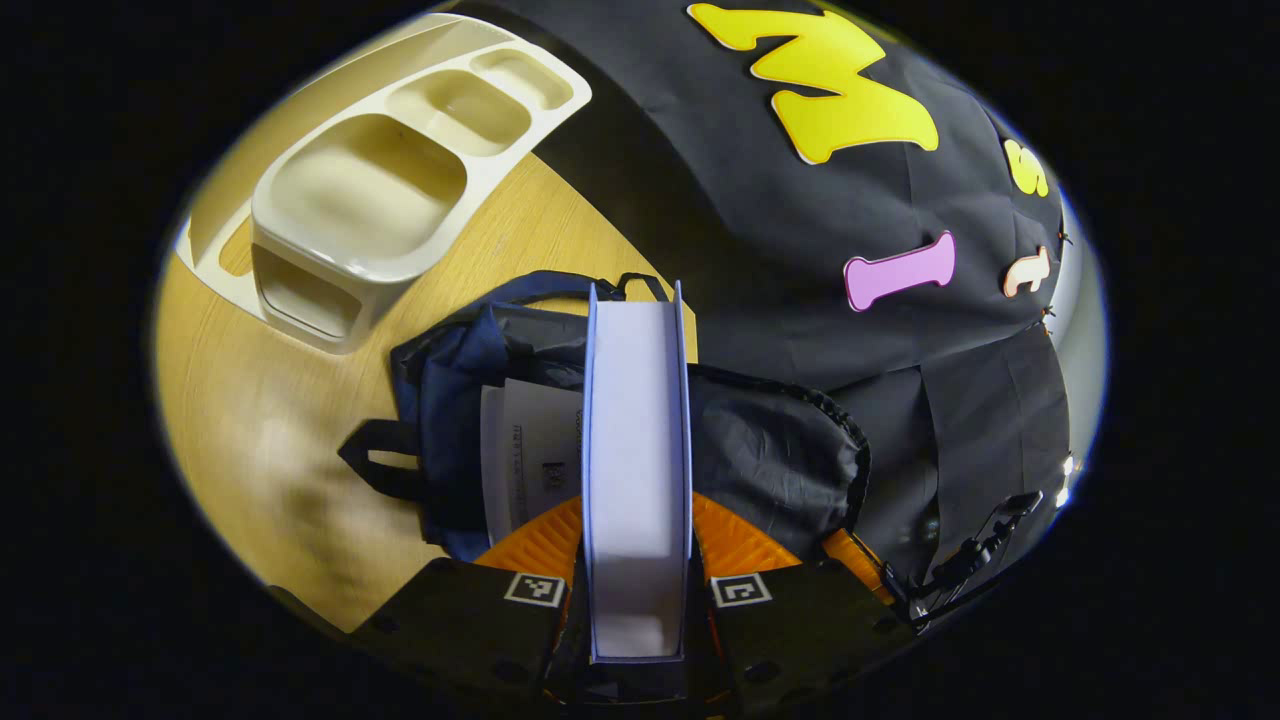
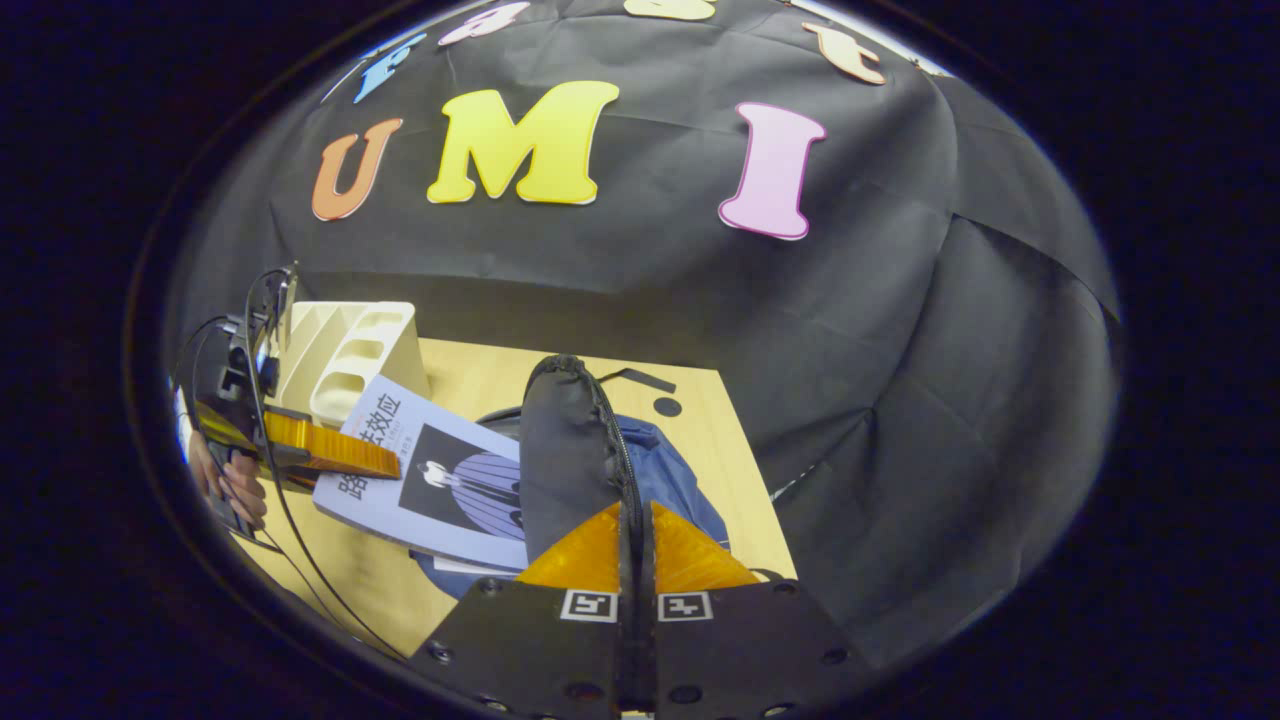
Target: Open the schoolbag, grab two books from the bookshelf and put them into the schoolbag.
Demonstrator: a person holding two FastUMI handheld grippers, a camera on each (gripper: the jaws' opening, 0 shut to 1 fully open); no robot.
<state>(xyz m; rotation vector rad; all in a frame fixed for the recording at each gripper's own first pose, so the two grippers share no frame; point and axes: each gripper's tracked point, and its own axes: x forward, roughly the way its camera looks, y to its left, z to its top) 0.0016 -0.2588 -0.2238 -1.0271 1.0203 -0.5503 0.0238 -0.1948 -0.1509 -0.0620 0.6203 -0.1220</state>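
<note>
Your left gripper (image 1: pixel 637 560) has its two fingers clamped on a book (image 1: pixel 637 450), one on each cover, so you look straight along the page edge from the left gripper view. The book stands edge-on between the fingers and reaches out over the bag (image 1: pixel 470 400), which lies on the table (image 1: pixel 270 440) just beyond the fingertips. In the right gripper view the same book (image 2: pixel 430 480) shows its pale blue cover with a dark picture panel, tilted, its far end over the bag's opening, and your left gripper (image 2: pixel 330 450) grips it near the spine end, with your hand (image 2: pixel 225 480) behind it.

Your right gripper (image 2: pixel 634 550) has its fingers pressed together on the bag's flap (image 2: pixel 565 450), a strip of black fabric with a zip along its edge, lifted upright above the bag (image 2: pixel 670 480). The bag is dark blue with a black lining and black straps; its mouth gapes, and a white sheet or second book (image 1: pixel 530 450) lies inside it, beside the held book.

The shelf (image 1: pixel 390 170), a cream plastic rack with several slots, stands on the table behind the bag, well apart from your left gripper. In the right gripper view the shelf (image 2: pixel 350 350) sits just behind the left gripper.
</note>
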